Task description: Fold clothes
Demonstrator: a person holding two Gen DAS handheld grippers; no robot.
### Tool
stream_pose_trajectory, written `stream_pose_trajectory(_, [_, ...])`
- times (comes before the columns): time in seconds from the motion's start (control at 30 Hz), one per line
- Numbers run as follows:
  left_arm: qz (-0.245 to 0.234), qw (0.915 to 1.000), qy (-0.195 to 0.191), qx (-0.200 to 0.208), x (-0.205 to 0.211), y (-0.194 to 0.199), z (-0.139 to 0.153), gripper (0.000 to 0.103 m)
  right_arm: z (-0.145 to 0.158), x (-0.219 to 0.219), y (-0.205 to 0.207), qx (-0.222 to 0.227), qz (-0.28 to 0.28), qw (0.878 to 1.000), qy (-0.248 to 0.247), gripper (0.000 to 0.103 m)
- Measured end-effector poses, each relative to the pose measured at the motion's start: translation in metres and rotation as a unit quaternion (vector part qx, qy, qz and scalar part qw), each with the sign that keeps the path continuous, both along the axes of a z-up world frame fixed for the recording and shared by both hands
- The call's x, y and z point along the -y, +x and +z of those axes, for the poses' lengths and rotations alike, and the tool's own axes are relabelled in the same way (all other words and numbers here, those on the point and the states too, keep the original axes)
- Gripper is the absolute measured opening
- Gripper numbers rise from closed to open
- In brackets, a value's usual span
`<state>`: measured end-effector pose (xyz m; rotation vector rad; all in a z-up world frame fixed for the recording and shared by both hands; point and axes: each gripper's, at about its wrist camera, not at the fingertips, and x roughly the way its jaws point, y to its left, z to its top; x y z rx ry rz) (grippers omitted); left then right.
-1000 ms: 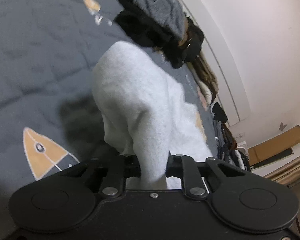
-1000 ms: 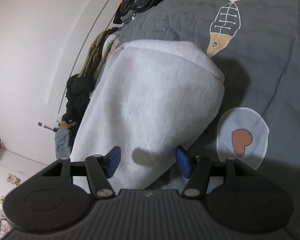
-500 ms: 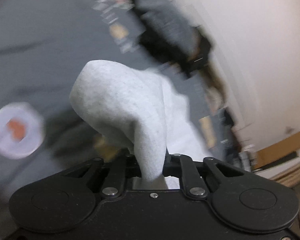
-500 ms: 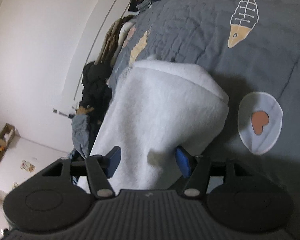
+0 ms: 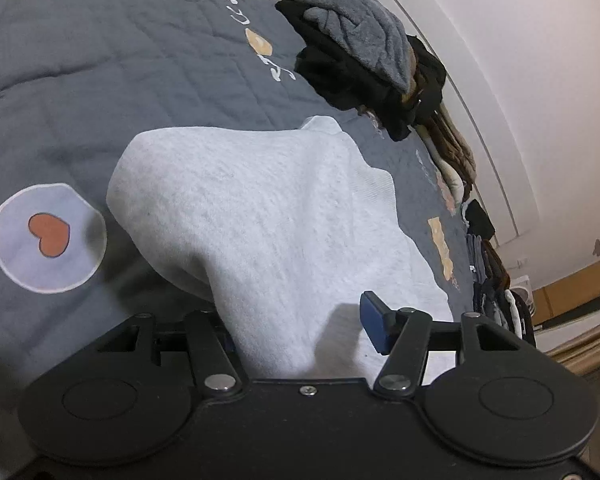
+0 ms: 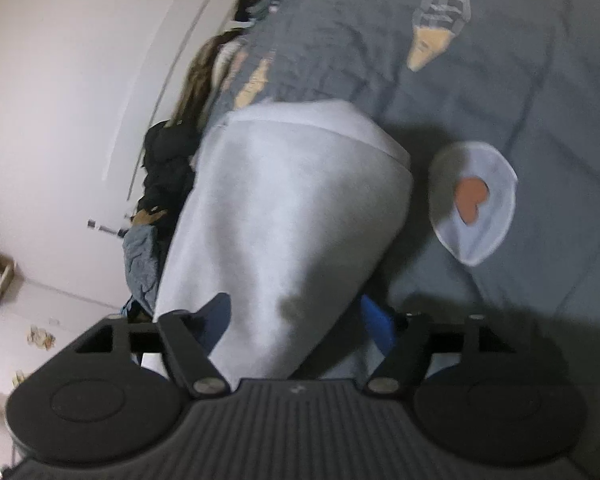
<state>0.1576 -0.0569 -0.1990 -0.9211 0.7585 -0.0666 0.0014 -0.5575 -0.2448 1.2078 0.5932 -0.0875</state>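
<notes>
Two spread hand-held grippers — left point(image 5: 300, 324), right point(image 6: 296, 320) — straddle grey garment point(image 5: 260, 216); dark clothes pile point(image 5: 364, 60) beyond.

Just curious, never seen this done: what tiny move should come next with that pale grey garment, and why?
Probably draw the left tongs back off the pale grey garment: they look open, cloth draped loosely between their fingers, and the fold already lies on the grey quilt.

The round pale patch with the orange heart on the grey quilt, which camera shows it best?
The left wrist view: the round pale heart patch lies sharp and whole. The right wrist view shows it blurred.
</notes>
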Motion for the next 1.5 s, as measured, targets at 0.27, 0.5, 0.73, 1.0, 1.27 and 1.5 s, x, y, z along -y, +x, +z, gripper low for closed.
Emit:
stream_pose_trajectory(0.27, [-0.009, 0.9999, 0.003, 0.006, -0.008, -0.006, -0.009, 0.057, -0.009, -0.011, 0.007, 0.0, -0.061, 0.998, -0.009, 0.09])
stream_pose_trajectory(0.5, [-0.003, 0.9997, -0.023, 0.001, -0.015, 0.0, -0.019, 0.057, -0.024, -0.003, 0.022, 0.008, -0.12, 0.992, -0.022, 0.092])
stream_pose_trajectory(0.73, [-0.001, 0.9998, -0.019, 0.008, -0.013, 0.005, -0.025, 0.045, -0.031, 0.012, 0.037, 0.035, -0.143, 0.988, 0.053, 0.032])
stream_pose_trajectory(1.0, [-0.004, 0.9993, -0.025, 0.028, -0.013, -0.01, -0.005, 0.017, 0.0, 0.021, 0.019, 0.08, -0.151, 0.979, 0.109, 0.008])
stream_pose_trajectory(1.27, [-0.016, 0.9999, 0.007, -0.002, -0.012, -0.031, 0.001, 0.025, 0.002, 0.027, 0.0, 0.006, -0.126, 0.992, 0.03, 0.013])
stream_pose_trajectory(1.5, [-0.022, 0.998, 0.048, -0.036, -0.013, -0.046, -0.001, 0.056, 0.007, 0.031, -0.013, -0.057, -0.099, 0.992, -0.059, 0.044])
